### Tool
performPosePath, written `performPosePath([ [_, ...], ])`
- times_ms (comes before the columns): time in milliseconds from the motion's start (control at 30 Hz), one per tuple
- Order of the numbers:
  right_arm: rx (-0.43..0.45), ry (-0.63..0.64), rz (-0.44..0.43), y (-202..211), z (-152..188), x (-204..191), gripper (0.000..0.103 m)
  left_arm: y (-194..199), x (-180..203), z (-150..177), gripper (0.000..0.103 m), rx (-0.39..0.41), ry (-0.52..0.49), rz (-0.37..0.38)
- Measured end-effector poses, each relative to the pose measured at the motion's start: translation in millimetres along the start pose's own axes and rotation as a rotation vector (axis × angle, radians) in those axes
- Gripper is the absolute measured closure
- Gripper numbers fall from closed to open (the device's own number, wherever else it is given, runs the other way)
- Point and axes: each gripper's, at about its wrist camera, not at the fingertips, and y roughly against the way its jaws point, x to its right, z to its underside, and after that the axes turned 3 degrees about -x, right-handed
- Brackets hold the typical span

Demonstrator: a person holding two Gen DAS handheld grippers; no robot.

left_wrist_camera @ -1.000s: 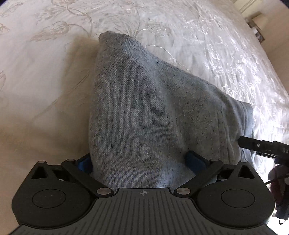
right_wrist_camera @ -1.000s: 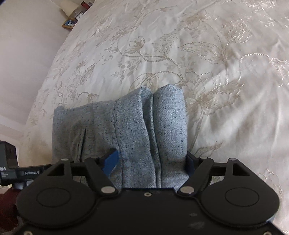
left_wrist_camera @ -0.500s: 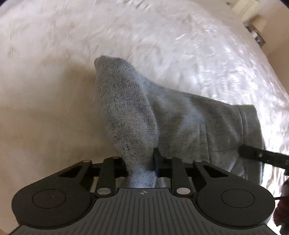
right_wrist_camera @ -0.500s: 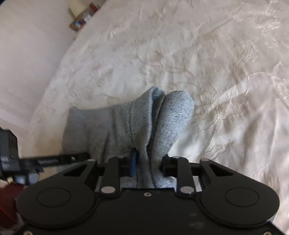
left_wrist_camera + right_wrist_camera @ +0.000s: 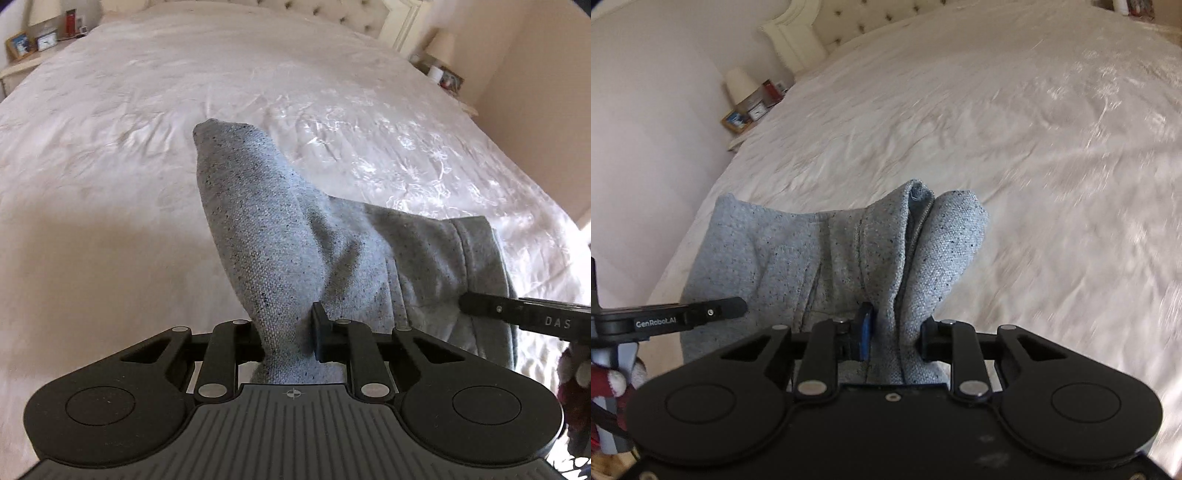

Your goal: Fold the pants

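Observation:
The grey speckled pants (image 5: 280, 236) hang bunched and lifted above a cream embroidered bedspread (image 5: 110, 147). My left gripper (image 5: 286, 332) is shut on one gathered corner of the fabric. In the right wrist view the pants (image 5: 812, 258) stretch leftward, and my right gripper (image 5: 894, 332) is shut on the other bunched corner, cloth squeezed between its pads. Each gripper shows in the other's view: the right one (image 5: 517, 310) at the pants' far edge, the left one (image 5: 683, 314) at the left. The lower part of the garment is hidden behind the grippers.
A tufted headboard (image 5: 332, 14) stands at the bed's far end. A bedside table with a lamp, a clock and frames (image 5: 750, 107) is on one side, another lamp and small items (image 5: 439, 66) on the other. A sleeve in dark red (image 5: 605, 384) shows at the edge.
Both grippers closed on the pants' corners, then rose and carried the fabric up off the bed. The views have tilted up, so the headboard and bedside tables now show.

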Motion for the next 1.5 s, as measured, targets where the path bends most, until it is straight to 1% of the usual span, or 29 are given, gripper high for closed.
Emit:
performPosePath([
  [33, 0.002, -0.001, 0.010, -5.1, -6.9, 5.9, 0.077, -10.0, 2.6, -6.0, 0.083, -0.008, -0.001, 0.000],
  [67, 0.002, -0.001, 0.019, -9.9, -12.7, 11.0, 0.077, -11.4, 2.5, -4.0, 0.083, -0.013, -0.004, 0.000],
  [200, -0.021, -0.005, 0.054, -36.2, -26.5, 29.3, 0.076, -37.4, 3.1, -3.9, 0.082, -0.063, -0.004, -0.014],
  [267, -0.038, 0.000, 0.077, -52.7, -29.0, 39.5, 0.074, -50.8, -1.4, 0.2, 0.080, -0.105, -0.003, -0.041],
  [333, -0.060, 0.008, 0.130, -69.2, -27.6, 47.0, 0.066, -64.2, -5.3, 6.1, 0.074, -0.130, -0.007, -0.107],
  [367, -0.072, 0.009, 0.183, -77.9, -27.4, 49.5, 0.065, -65.4, -7.9, 8.7, 0.071, -0.124, -0.002, -0.120],
  [400, -0.086, 0.004, 0.242, -84.8, -27.0, 54.3, 0.064, -63.9, -9.4, 9.6, 0.071, -0.118, 0.008, -0.118],
  [433, -0.086, -0.014, 0.247, -86.5, -27.6, 58.7, 0.062, -60.5, -11.0, 10.7, 0.071, -0.113, 0.020, -0.117],
  [500, -0.062, -0.065, 0.256, -81.7, -27.9, 63.5, 0.062, -48.1, -9.1, 13.3, 0.071, -0.084, 0.025, -0.143],
  [567, -0.005, -0.035, 0.292, -69.4, -25.3, 55.3, 0.062, -32.3, -7.1, 17.4, 0.072, -0.039, 0.031, -0.168],
  [633, 0.044, 0.005, 0.291, -57.3, -19.4, 45.8, 0.062, -18.2, -5.6, 25.1, 0.073, 0.000, 0.038, -0.192],
  [700, 0.082, 0.039, 0.268, -47.3, -12.4, 34.4, 0.062, -10.0, -1.6, 31.7, 0.073, 0.022, 0.028, -0.205],
  [767, 0.103, 0.095, 0.251, -45.3, -4.7, 20.9, 0.066, -10.0, 3.4, 36.7, 0.073, 0.022, -0.002, -0.210],
  [800, 0.095, 0.115, 0.235, -46.4, 0.0, 16.3, 0.070, -14.9, 5.9, 39.7, 0.073, 0.001, -0.018, -0.211],
  [833, 0.064, 0.118, 0.217, -53.6, 4.2, 13.6, 0.073, -20.4, 7.1, 44.5, 0.072, -0.031, -0.031, -0.216],
  [867, 0.032, 0.108, 0.206, -58.2, 9.3, 12.7, 0.074, -28.2, 6.7, 47.3, 0.072, -0.071, -0.036, -0.220],
  [900, 0.004, 0.099, 0.202, -62.6, 15.3, 12.0, 0.074, -39.2, 3.8, 53.2, 0.071, -0.136, -0.035, -0.230],
  [967, -0.072, 0.113, 0.235, -74.1, 27.3, 9.7, 0.074, -55.5, -6.6, 59.9, 0.071, -0.222, 0.002, -0.231],
  [1000, -0.093, 0.118, 0.250, -77.0, 33.1, 9.3, 0.074, -57.1, -14.0, 63.1, 0.070, -0.233, 0.037, -0.218],
  [1067, -0.095, 0.108, 0.255, -75.3, 39.7, 8.9, 0.074, -49.4, -19.8, 63.4, 0.069, -0.222, 0.062, -0.210],
  [1100, -0.099, 0.103, 0.255, -72.6, 40.5, 8.4, 0.074, -43.7, -19.6, 62.9, 0.070, -0.212, 0.057, -0.214],
  [1167, -0.087, 0.094, 0.254, -61.3, 40.0, 5.6, 0.074, -24.3, -15.6, 63.4, 0.071, -0.167, 0.033, -0.224],
  [1267, -0.024, 0.080, 0.233, -28.4, 42.3, -3.6, 0.073, 11.0, -9.0, 67.3, 0.071, -0.072, 0.014, -0.208],
  [1433, 0.104, 0.103, 0.211, 32.8, 58.7, -33.9, 0.057, 78.7, 14.9, 79.4, 0.071, 0.121, -0.031, -0.204],
  [1500, 0.152, 0.121, 0.224, 53.8, 68.3, -48.2, 0.055, 102.3, 24.1, 82.3, 0.069, 0.193, -0.043, -0.215],
])
